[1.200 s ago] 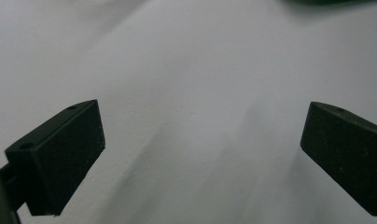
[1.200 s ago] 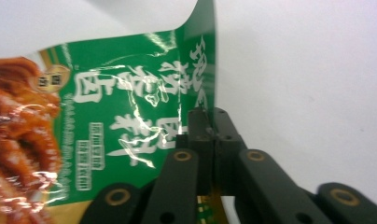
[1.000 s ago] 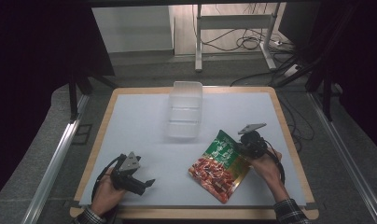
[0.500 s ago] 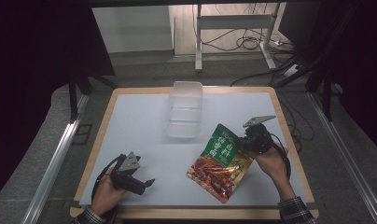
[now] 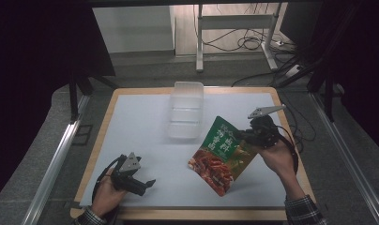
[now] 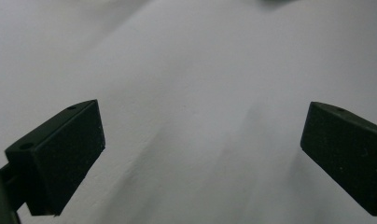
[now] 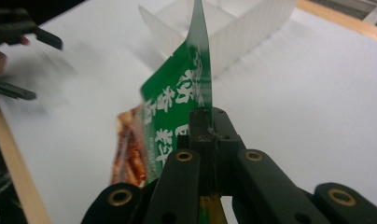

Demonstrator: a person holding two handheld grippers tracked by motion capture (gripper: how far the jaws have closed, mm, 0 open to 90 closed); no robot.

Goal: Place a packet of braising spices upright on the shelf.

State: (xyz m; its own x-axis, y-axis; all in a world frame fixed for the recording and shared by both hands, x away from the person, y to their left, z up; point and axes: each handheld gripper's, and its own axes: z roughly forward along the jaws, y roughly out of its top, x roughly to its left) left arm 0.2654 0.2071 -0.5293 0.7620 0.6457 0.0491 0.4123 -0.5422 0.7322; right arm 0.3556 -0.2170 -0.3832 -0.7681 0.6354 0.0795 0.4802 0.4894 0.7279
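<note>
A green and red snack bag [image 5: 221, 153] hangs tilted above the white mat, its lower corner close to the surface. My right gripper [image 5: 243, 135] is shut on the bag's right edge; in the right gripper view the jaws pinch the green foil bag [image 7: 182, 102] edge-on at the gripper [image 7: 206, 122]. A clear plastic bin [image 5: 186, 108] lies on the mat behind the bag, also seen as the bin [image 7: 233, 28]. My left gripper [image 5: 148, 184] rests low at the front left, open with nothing between its pads [image 6: 65, 154], near the bare mat [image 6: 191, 84].
The white mat [image 5: 140, 126] covers a wooden-edged table [image 5: 108, 103]. Metal rails [image 5: 56, 159] run along both sides. Cables and a metal stand lie on the floor beyond the far edge.
My right gripper has risen with the snack bag, lifting most of it off the mat and tilting it upright. The left gripper has stayed in place.
</note>
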